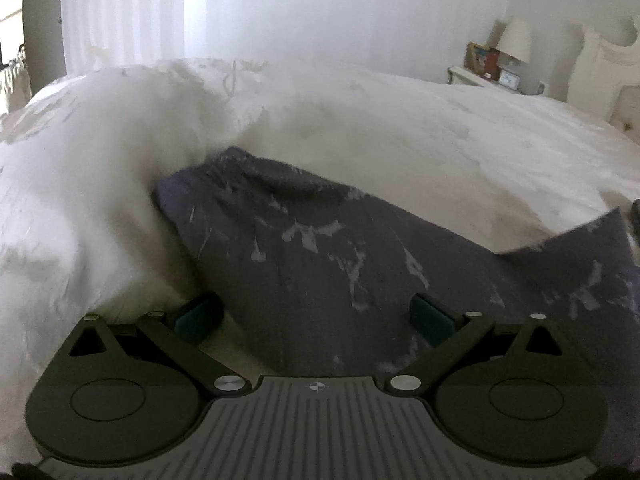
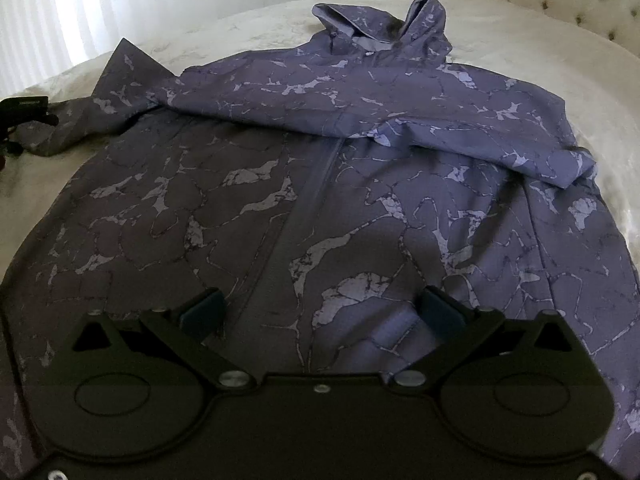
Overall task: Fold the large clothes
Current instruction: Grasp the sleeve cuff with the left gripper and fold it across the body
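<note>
One sleeve folded in, the rest left to do.

Both grippers, left (image 1: 316, 316) and right (image 2: 320, 312), are held spread and empty over the jacket (image 2: 360, 184), which is laid front-up on the bed (image 2: 520, 40); farther off, one sleeve (image 2: 420, 112) is crossed over the chest, the hood (image 2: 384, 20) unfolded.

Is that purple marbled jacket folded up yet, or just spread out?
Mostly spread. The purple marble-patterned hooded jacket lies flat on the white bed cover, with only one sleeve folded across its chest.
</note>
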Demonstrator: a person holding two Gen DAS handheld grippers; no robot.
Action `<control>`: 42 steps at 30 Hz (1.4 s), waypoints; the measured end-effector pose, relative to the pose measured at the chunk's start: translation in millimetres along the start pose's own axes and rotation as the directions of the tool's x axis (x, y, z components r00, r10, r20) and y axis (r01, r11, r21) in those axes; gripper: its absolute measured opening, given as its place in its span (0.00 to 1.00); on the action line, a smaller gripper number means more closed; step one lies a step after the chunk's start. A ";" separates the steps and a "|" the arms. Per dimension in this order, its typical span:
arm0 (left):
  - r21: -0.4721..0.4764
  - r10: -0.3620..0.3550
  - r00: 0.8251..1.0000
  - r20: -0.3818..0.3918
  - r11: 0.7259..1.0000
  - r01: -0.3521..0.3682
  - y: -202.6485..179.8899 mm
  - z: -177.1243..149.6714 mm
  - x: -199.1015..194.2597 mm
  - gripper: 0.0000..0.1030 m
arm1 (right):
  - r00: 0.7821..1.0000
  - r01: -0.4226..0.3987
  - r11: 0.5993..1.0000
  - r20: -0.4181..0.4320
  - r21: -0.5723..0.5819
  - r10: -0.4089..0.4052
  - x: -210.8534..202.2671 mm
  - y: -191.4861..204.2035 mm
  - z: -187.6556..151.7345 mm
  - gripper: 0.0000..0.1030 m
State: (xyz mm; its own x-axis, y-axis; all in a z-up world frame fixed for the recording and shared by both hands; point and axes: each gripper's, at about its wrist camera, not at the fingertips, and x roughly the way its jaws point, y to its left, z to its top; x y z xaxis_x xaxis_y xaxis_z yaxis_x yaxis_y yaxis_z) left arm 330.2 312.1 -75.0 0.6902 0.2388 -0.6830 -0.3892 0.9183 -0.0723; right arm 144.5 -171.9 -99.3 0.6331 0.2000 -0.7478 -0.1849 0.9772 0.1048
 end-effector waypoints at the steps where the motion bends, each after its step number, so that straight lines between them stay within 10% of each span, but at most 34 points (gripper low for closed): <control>1: 0.006 0.009 1.000 0.002 1.000 -0.009 -1.5 1.1 1.9 0.98 | 1.000 0.001 1.000 -0.001 0.000 -0.001 -0.1 0.6 0.0 1.00; 3: 0.019 0.022 1.000 0.004 1.000 -0.022 -5.1 3.2 3.2 0.85 | 1.000 0.001 1.000 -0.001 0.001 -0.001 0.1 0.3 0.8 1.00; 6: 0.022 0.056 0.998 0.003 0.998 -0.056 -6.4 6.4 3.2 0.13 | 1.000 0.000 1.000 -0.007 0.000 0.000 0.0 -0.2 1.4 1.00; 7: 0.001 0.057 0.998 0.000 0.998 -0.057 -3.6 7.3 2.4 0.08 | 1.000 0.000 1.000 -0.009 0.001 0.000 -0.1 0.0 2.0 1.00; 17: -0.006 -0.141 0.971 0.191 0.989 0.145 -25.3 44.5 -105.5 0.05 | 0.998 -0.044 0.999 -0.040 -0.013 0.043 -1.4 -4.1 6.6 1.00; 28: 0.273 -0.442 0.827 0.348 0.892 0.361 -164.6 85.5 -251.0 0.05 | 0.995 -0.086 0.996 0.053 0.040 0.084 -29.2 -40.2 25.1 0.99; 36: 0.374 -0.612 0.739 0.282 0.780 0.502 -281.5 57.1 -243.5 0.05 | 0.994 -0.045 0.998 0.097 0.038 0.041 -22.1 -74.9 22.6 0.99; 42: 0.433 -0.670 0.727 0.149 0.705 0.561 -360.7 -0.3 -194.5 0.06 | 0.994 -0.062 0.986 0.096 0.156 0.047 -16.6 -105.7 11.0 0.99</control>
State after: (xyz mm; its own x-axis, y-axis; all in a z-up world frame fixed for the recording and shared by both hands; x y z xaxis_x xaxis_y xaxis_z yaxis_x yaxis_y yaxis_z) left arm 336.1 -65.7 83.7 0.8537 -0.3944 -0.3400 0.3769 0.9186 -0.1191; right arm 161.8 -277.8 -90.7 0.6927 0.2516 -0.6759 -0.1044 0.9623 0.2513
